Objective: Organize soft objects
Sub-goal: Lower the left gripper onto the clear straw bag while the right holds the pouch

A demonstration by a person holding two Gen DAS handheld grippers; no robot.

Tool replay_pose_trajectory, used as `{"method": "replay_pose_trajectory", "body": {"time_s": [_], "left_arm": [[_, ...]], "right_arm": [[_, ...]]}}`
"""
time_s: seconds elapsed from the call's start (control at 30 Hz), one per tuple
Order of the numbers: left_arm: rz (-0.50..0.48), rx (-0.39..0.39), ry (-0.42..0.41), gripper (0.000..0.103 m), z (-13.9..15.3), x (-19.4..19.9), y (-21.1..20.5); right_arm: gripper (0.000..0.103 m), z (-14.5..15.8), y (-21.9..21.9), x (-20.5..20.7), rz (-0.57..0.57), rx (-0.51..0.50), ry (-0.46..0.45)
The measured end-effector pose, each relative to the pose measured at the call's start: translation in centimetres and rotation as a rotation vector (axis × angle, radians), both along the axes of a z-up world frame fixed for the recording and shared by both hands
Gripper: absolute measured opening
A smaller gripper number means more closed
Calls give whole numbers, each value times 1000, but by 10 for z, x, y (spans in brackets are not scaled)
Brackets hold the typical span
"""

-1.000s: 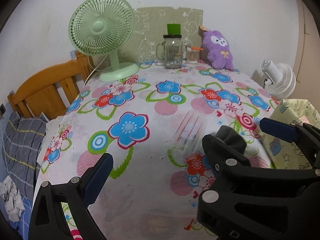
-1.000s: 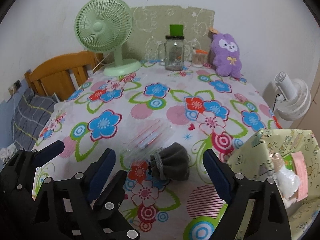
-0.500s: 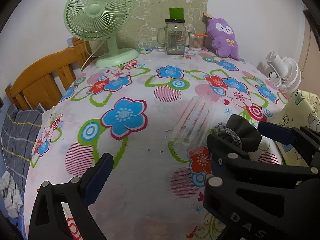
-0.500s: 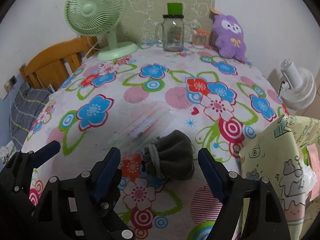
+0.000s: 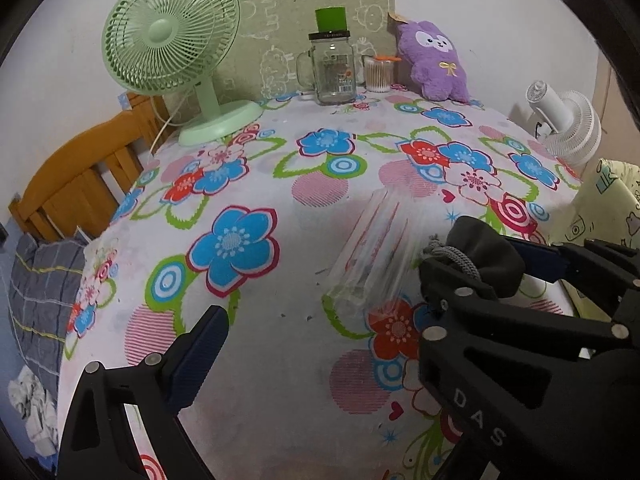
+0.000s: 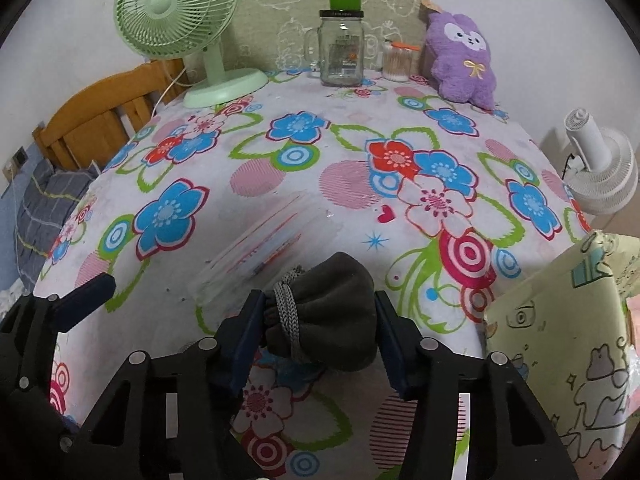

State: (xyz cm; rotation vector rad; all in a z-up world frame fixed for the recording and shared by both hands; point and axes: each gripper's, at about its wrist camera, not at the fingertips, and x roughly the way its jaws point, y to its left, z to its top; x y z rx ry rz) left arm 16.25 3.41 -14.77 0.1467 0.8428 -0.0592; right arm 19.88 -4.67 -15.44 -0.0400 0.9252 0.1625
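A dark grey drawstring pouch [image 6: 332, 312] lies on the flowered tablecloth [image 6: 280, 184] near the front edge. My right gripper [image 6: 320, 332] is closed around it, one blue pad on each side, touching the cloth. The pouch also shows in the left wrist view [image 5: 486, 256], between the right gripper's fingers. My left gripper [image 5: 316, 344] is open and empty, left of the pouch, above the cloth. A purple plush toy [image 6: 462, 60] sits at the back right.
A clear plastic packet [image 6: 256, 256] lies just left of the pouch. A green fan [image 6: 180, 28], a glass jar [image 6: 342, 50] and a cotton-swab cup [image 6: 396, 62] stand at the back. A yellow patterned box [image 6: 568, 344] is at the right; a white fan [image 6: 600, 168] is beyond it.
My right gripper moved forward and down over the grey pouch and its fingers closed in from wide apart to grip it. The left gripper stayed open.
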Motion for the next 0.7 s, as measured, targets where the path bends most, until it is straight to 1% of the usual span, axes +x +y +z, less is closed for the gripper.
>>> {"method": "replay_pose_trajectory", "body": {"time_s": [0.1, 0.2, 0.47, 0.7], "left_arm": [[-6, -2, -24, 98, 7, 1, -3], [-25, -5, -29, 98, 13, 5, -7], [-69, -55, 23, 98, 23, 20, -15], [-103, -59, 26, 97, 28, 32, -24]], "right_arm": [[55, 7, -7, 0, -17, 24, -16], [55, 15, -12, 0, -26, 31, -42], [55, 31, -20, 3, -45, 46, -86], [55, 34, -31, 12, -89, 87, -78]]}}
